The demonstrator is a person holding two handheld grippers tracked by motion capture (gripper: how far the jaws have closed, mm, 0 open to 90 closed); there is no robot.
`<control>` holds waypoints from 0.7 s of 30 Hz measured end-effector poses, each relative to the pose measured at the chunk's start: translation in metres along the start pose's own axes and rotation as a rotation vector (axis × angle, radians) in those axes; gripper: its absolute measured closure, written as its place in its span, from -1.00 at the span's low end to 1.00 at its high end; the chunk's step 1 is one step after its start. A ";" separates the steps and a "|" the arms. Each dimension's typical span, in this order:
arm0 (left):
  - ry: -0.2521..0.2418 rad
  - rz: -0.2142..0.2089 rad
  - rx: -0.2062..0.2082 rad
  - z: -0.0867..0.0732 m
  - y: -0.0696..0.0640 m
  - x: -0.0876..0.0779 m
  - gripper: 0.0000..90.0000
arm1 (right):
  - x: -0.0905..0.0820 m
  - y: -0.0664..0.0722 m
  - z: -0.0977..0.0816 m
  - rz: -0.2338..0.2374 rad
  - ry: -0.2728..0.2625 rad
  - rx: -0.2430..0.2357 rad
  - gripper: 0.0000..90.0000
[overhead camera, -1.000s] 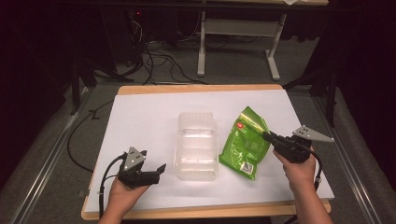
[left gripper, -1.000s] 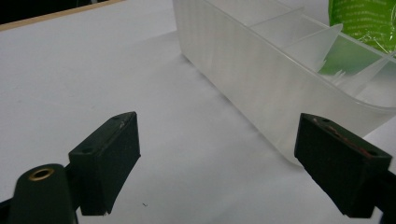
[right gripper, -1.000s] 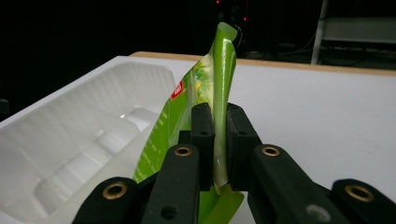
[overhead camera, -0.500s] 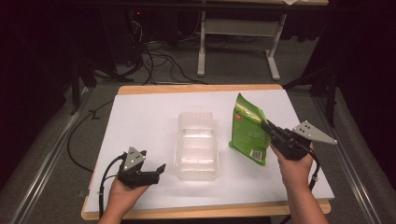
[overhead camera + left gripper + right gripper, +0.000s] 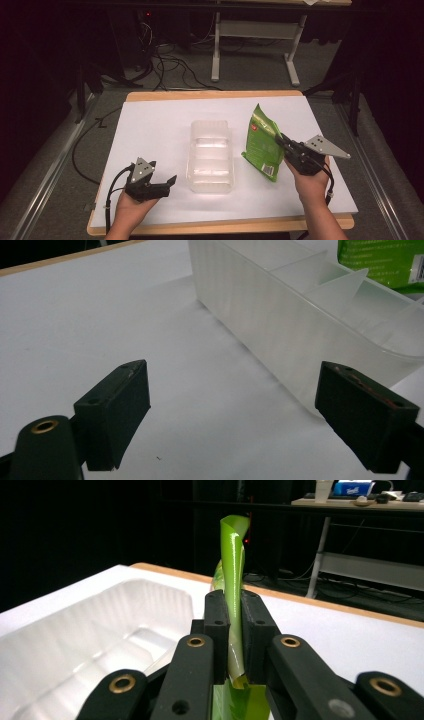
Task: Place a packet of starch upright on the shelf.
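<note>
No text, brand or number is legible. The green bag (image 5: 262, 142) carries a small red mark near its upper end and a white barcode patch at its lower corner in the high view, both too small to read. Lines of white print on the bag in the left gripper view are blurred.

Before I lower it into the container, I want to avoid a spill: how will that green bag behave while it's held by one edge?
The green bag is probably floppy: its thin top edge curls above the right gripper. It seems light, since a narrow pinch holds it up. It may sag or swing as it goes over the clear container.
</note>
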State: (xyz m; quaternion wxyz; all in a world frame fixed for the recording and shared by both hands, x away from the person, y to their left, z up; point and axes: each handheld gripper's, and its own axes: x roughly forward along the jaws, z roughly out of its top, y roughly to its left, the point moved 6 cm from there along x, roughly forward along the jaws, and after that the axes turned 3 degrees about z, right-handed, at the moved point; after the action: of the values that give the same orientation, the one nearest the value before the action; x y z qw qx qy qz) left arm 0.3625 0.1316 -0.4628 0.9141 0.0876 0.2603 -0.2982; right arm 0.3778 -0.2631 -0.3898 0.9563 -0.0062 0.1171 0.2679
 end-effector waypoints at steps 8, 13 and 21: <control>-0.009 -0.008 0.000 0.001 -0.001 -0.002 -0.67 | -0.016 0.006 -0.014 0.037 0.019 0.010 0.82; -0.011 -0.017 0.004 0.001 -0.002 -0.001 -0.67 | -0.014 0.007 -0.018 0.091 0.025 0.048 0.68; -0.014 -0.027 0.002 0.002 -0.003 -0.001 -0.67 | -0.005 0.003 -0.029 0.144 0.068 0.106 0.42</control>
State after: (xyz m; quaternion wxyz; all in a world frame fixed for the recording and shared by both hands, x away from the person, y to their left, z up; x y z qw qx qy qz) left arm 0.3606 0.1289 -0.4610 0.9117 0.0829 0.2550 -0.3112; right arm 0.3655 -0.2654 -0.4168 0.9291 0.0439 0.1635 0.3287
